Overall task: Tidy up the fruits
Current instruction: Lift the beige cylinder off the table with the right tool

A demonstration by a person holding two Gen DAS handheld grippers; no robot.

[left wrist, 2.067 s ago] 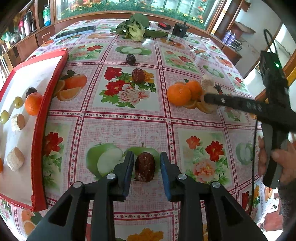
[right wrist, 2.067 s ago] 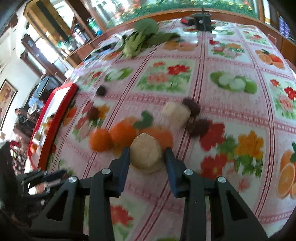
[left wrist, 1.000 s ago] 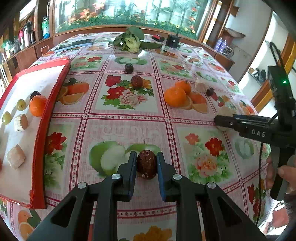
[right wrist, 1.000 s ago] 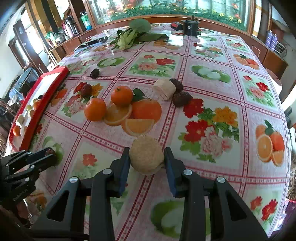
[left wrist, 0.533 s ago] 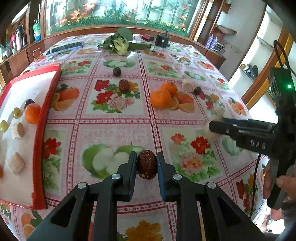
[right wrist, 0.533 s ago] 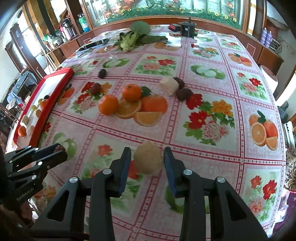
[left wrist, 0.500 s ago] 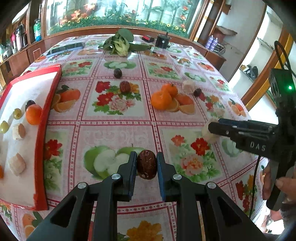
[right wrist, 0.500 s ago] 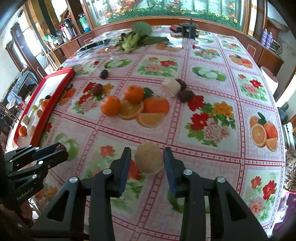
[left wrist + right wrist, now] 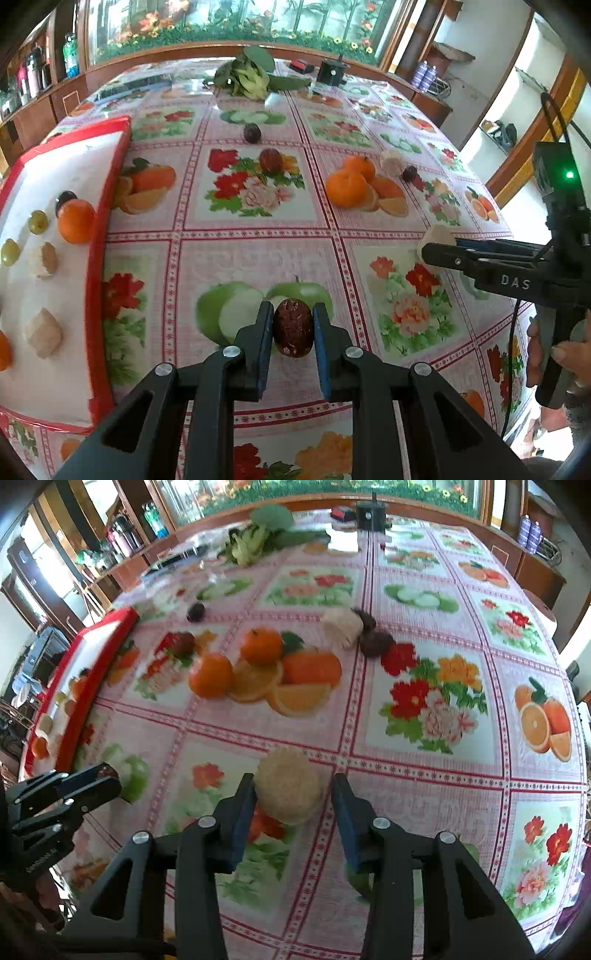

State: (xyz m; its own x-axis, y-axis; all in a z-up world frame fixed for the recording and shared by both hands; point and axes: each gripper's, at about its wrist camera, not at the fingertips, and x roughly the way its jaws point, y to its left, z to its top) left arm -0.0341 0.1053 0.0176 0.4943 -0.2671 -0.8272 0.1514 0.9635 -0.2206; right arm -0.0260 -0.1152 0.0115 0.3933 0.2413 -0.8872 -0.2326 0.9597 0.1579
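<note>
Gripping date (image 9: 293, 328), right gripper (image 9: 291, 797) holding cake (image 9: 289, 789)

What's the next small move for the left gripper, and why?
Probably carry it left, over the red-rimmed tray. The left gripper is shut on the brown date, held above the tablecloth, and the tray already holds sorted fruit, including an orange.

Tray (image 9: 92, 295) left, tangerines (image 9: 345, 188) right on table (image 9: 258, 251)
</note>
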